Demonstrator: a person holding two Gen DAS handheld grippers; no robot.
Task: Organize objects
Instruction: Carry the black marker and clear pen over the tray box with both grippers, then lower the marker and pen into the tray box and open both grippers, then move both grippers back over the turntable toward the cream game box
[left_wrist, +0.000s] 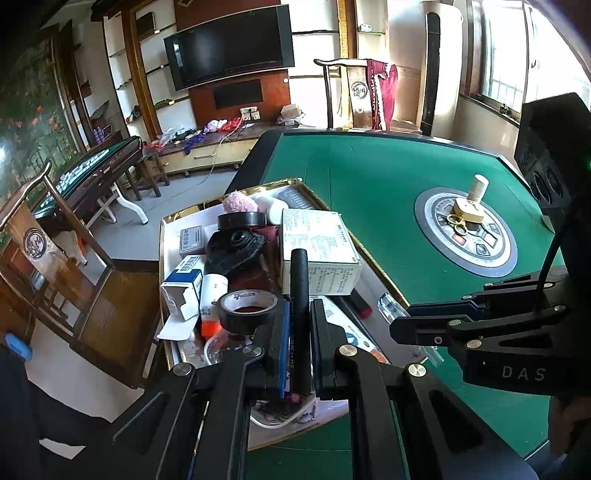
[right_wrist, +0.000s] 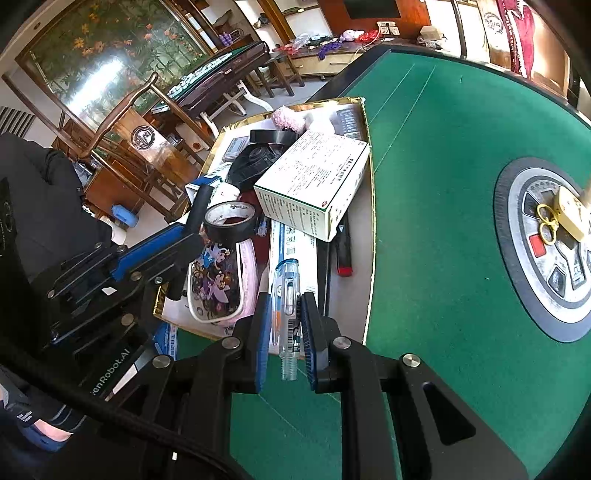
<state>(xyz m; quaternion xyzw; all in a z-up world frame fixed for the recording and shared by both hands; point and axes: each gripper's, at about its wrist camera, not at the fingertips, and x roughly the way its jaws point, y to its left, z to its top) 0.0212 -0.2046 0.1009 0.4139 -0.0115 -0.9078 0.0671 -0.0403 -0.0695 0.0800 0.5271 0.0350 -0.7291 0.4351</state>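
My left gripper (left_wrist: 300, 306) is shut on a black pen (left_wrist: 299, 273) that stands up between its blue pads, over the near end of a gold-rimmed tray (left_wrist: 373, 264). My right gripper (right_wrist: 287, 299) is shut on a clear ballpoint pen (right_wrist: 286, 280), above the tray's (right_wrist: 372, 206) near right part. In the left wrist view the right gripper (left_wrist: 402, 318) sits just to the right, holding the clear pen (left_wrist: 389, 306). The right wrist view shows the left gripper (right_wrist: 190, 236) at the left with the black pen (right_wrist: 201, 205).
The tray is crowded: a white and green box (left_wrist: 317, 251), a black tape roll (left_wrist: 247, 306), a cartoon pencil case (right_wrist: 221, 284), small cartons, a pink fluffy thing. A brass padlock with keys (left_wrist: 466, 214) lies on the green table's (left_wrist: 369, 166) centre disc. Wooden chairs stand around.
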